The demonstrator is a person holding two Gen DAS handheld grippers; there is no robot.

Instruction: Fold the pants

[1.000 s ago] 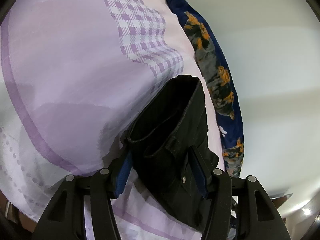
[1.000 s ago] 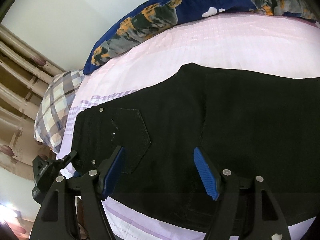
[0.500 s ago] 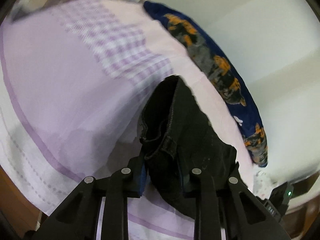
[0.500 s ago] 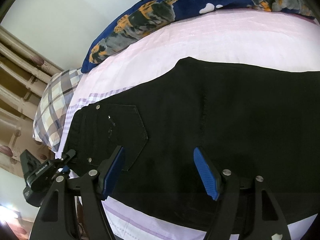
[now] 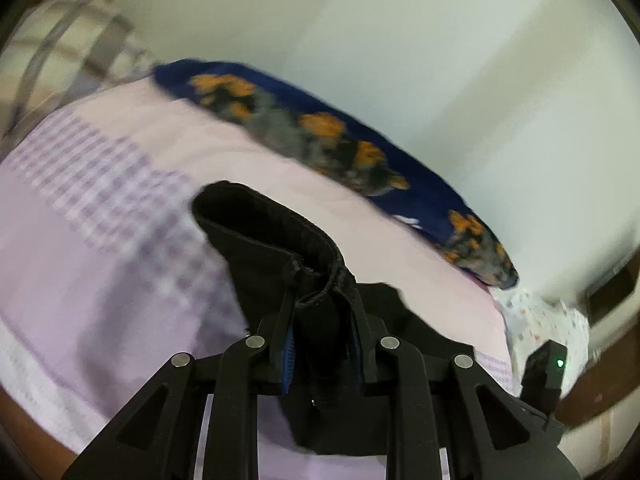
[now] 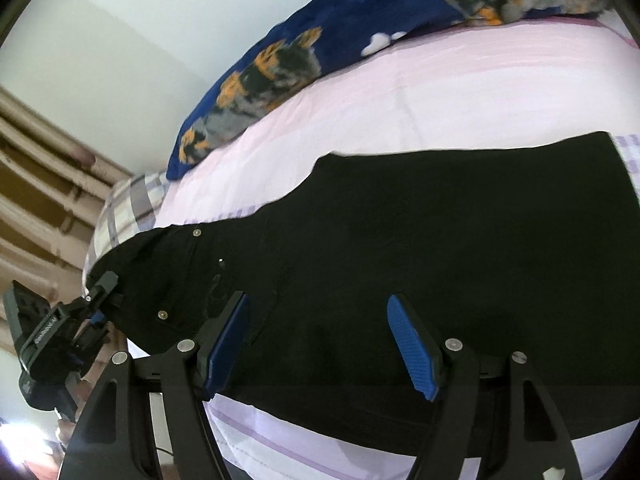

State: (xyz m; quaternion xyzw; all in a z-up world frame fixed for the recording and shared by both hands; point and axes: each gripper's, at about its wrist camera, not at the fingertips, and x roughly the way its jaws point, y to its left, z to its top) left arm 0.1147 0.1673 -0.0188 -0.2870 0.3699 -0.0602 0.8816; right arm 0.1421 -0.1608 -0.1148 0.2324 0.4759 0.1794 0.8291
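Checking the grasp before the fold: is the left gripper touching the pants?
Touching. The left wrist view shows the left gripper clamped on the black pants waistband.

A bed (image 6: 440,92) fills the room, its sheet pale pink with lilac checks. Along the far edge lies a navy blanket (image 6: 340,40) patterned in orange and grey, against a plain white wall (image 5: 400,60). At one end sits a plaid pillow (image 6: 128,208), with brown pleated curtains (image 6: 36,184) just beyond. Dark wooden furniture (image 5: 608,300) shows at the other end.

pants (image 6: 440,248) – matt black denim | bedsheet (image 6: 400,92) – smooth cotton-like cloth | blanket (image 6: 320,48) – fuzzy fleece
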